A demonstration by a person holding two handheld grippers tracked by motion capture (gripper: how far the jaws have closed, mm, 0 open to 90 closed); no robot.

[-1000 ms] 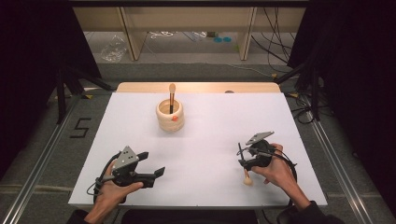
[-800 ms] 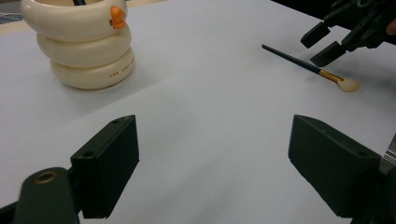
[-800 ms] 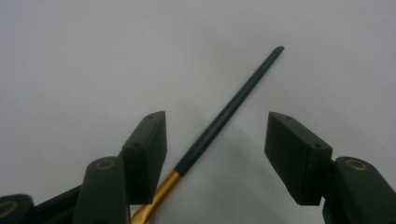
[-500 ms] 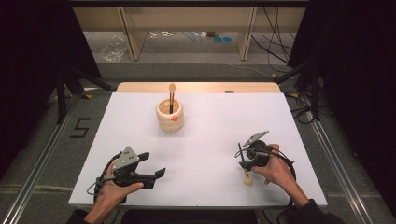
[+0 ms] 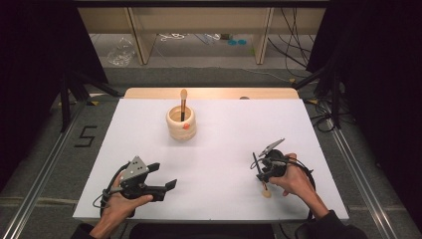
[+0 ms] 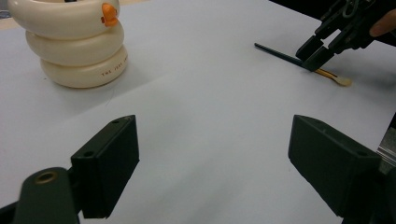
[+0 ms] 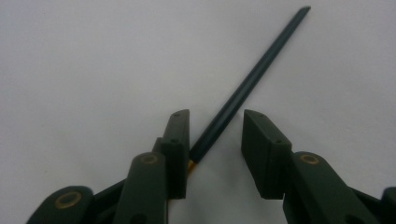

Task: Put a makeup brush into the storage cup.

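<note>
**Jaws Narrowed Around a Brush on the White Tabletop**

Against the frame of a second before, the right hand-held gripper (image 5: 262, 172) is seen lower right of the high view in the same spot, but its jaws have just been closing: the gap is now narrow, where it stood much wider earlier. Between the jaws a slim dark-handled brush (image 7: 243, 91) is seen lying flat on the white tabletop (image 5: 224, 139). In the right gripper view one jaw is touching the handle or just beside it, while a clear gap is left on the other side, so the brush is not yet clamped. The pale bristle tip (image 5: 266, 192) is seen near the bottom of the high view, just beside the right hand (image 5: 296, 179).

The left hand-held gripper (image 5: 164, 177), lower left of the high view, is unchanged in place, its jaws held wide with nothing between them but bare tabletop.

Nothing else has been shifted. A cream ringed holder (image 5: 181, 123) with a small orange mark (image 5: 185, 126) is seen upper centre of the high view, well apart from both grippers, with a second brush (image 5: 183, 103) standing upright in it. Between the holder and the lying brush no object is placed. A wooden strip (image 5: 211, 93) is seen along the far edge, and a "5" (image 5: 85, 136) is marked on the floor at left.
</note>
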